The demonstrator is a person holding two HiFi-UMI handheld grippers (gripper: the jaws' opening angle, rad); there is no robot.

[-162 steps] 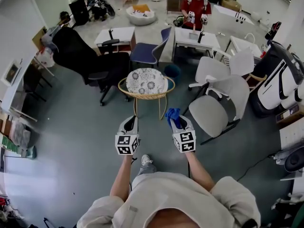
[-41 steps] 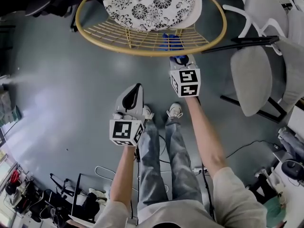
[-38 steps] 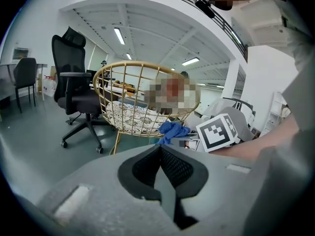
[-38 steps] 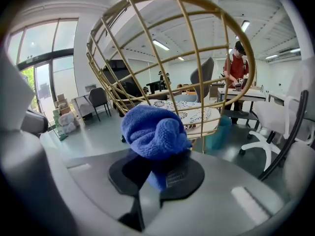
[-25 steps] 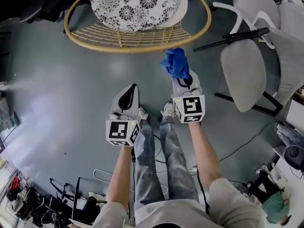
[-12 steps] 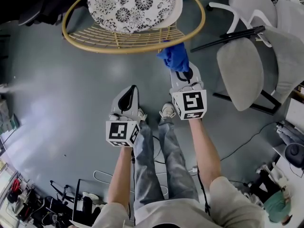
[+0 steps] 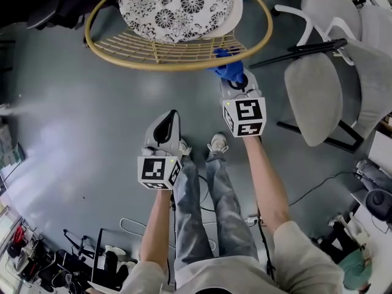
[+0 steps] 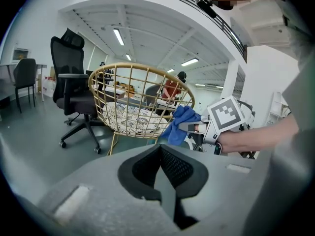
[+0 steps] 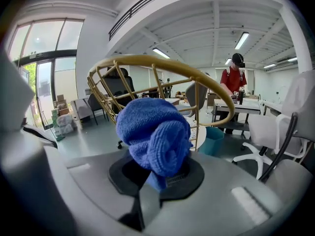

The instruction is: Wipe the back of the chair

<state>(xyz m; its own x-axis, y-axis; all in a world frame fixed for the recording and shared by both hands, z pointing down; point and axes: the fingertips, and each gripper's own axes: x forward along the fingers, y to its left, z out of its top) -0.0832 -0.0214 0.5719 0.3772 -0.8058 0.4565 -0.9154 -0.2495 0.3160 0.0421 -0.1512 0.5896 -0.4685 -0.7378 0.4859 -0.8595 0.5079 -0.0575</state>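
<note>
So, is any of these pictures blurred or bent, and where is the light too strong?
Head view: sharp, edges bent by the wide lens, pale glare on the grey floor at left. Left gripper view: strong fisheye, black corners, the round golden wire chair bulges. Right gripper view: same fisheye; the blue knitted cloth is sharp, the windows at left are bright.

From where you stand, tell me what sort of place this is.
Probably an open-plan office or lab: a black swivel office chair, a white desk where a person in red works, and ceiling strip lights overhead.
</note>
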